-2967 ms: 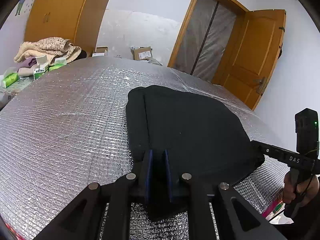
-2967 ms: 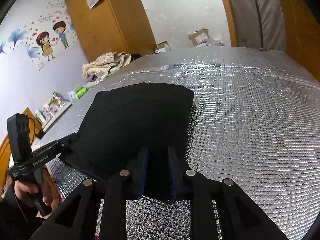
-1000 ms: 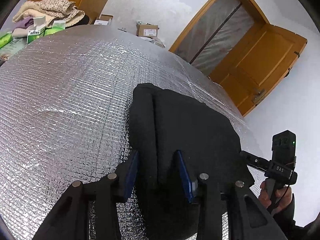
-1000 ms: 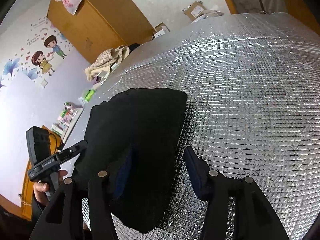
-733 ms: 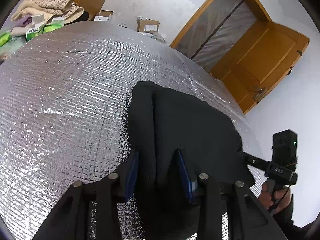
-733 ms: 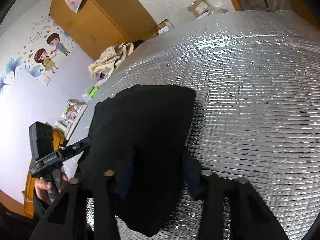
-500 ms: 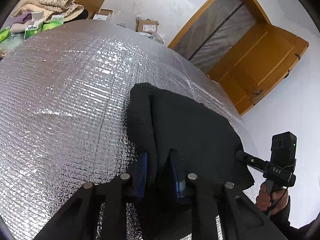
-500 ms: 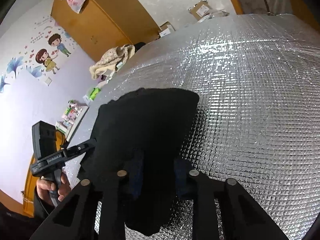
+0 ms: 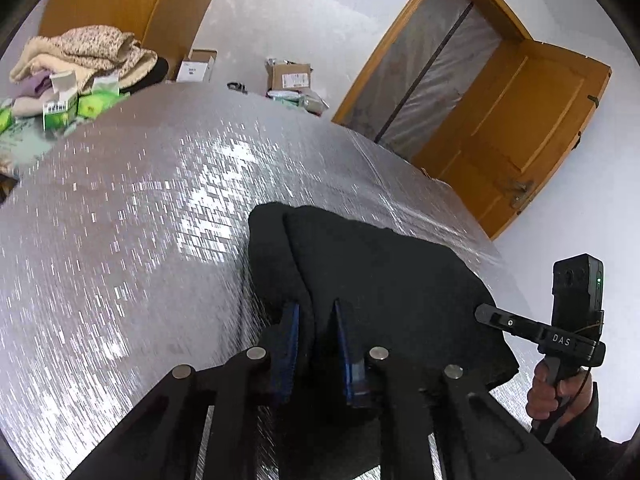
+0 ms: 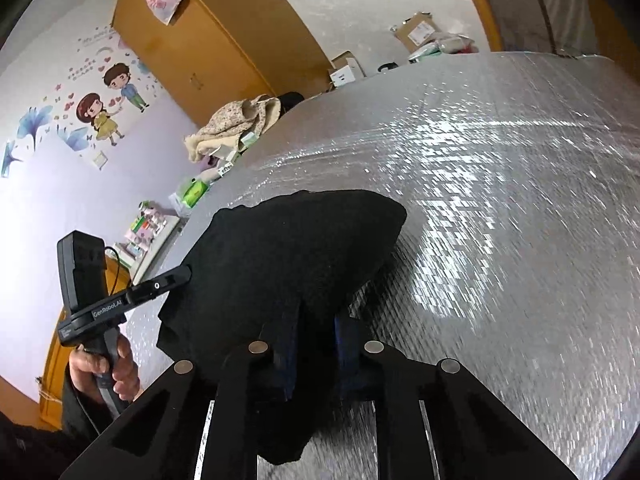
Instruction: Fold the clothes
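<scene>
A black folded garment (image 9: 380, 272) lies on the silver quilted table cover (image 9: 120, 240), its near edge lifted off the surface. My left gripper (image 9: 314, 316) has its jaws closing, the blue pads pinching the garment's near left corner. In the right wrist view the same garment (image 10: 288, 256) hangs raised from my right gripper (image 10: 316, 328), whose jaws are closing with the near right corner of cloth between them. Each view shows the other gripper gripping the opposite corner: the right gripper (image 9: 486, 314) and the left gripper (image 10: 182, 272), both held by a person's hand.
A pile of beige and purple clothes (image 9: 80, 56) and green boxes (image 9: 60, 108) sit at the table's far left. Cardboard boxes (image 9: 290, 76) lie on the floor beyond. A wooden door (image 9: 520, 132) stands open at the right. Bare silver cover (image 10: 500, 220) spreads right of the garment.
Both grippers went from wide apart to closed on the garment's near corners, then rose, lifting the near edge off the cover.
</scene>
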### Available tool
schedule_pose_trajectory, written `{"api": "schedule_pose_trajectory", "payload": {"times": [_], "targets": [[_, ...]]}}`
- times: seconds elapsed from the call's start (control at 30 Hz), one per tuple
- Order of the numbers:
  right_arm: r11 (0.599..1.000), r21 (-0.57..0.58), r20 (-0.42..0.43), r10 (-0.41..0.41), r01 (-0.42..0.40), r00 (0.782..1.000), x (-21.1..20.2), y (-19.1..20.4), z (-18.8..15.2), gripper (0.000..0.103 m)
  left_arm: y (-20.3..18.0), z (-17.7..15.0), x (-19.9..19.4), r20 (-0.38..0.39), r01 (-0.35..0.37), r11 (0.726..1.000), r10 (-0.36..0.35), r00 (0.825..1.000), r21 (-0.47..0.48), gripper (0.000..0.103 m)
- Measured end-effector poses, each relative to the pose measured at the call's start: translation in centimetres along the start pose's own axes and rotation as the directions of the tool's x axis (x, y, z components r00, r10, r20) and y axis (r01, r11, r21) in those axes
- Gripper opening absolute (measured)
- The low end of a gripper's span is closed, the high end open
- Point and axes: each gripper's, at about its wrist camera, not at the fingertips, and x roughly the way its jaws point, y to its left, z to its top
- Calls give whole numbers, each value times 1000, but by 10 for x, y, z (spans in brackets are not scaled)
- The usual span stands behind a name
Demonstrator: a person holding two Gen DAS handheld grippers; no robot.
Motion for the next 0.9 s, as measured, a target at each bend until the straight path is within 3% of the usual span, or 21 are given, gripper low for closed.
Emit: {"api": "schedule_pose_trajectory", "payload": {"times": [0.57,0.73,0.9], "targets": [[999,-12,0,-38,38,999,87,6,112,15,42,112,56,29,-54,996,52,998,66,17],[999,12,-34,-41,41,999,117,-7,127,16,68,121,79,2,-45,999,45,999,26,17],[999,17,-59,-42,43,997,132,-17,126,24,86,109,92,-35,-58,998,58,998,2,20]]}}
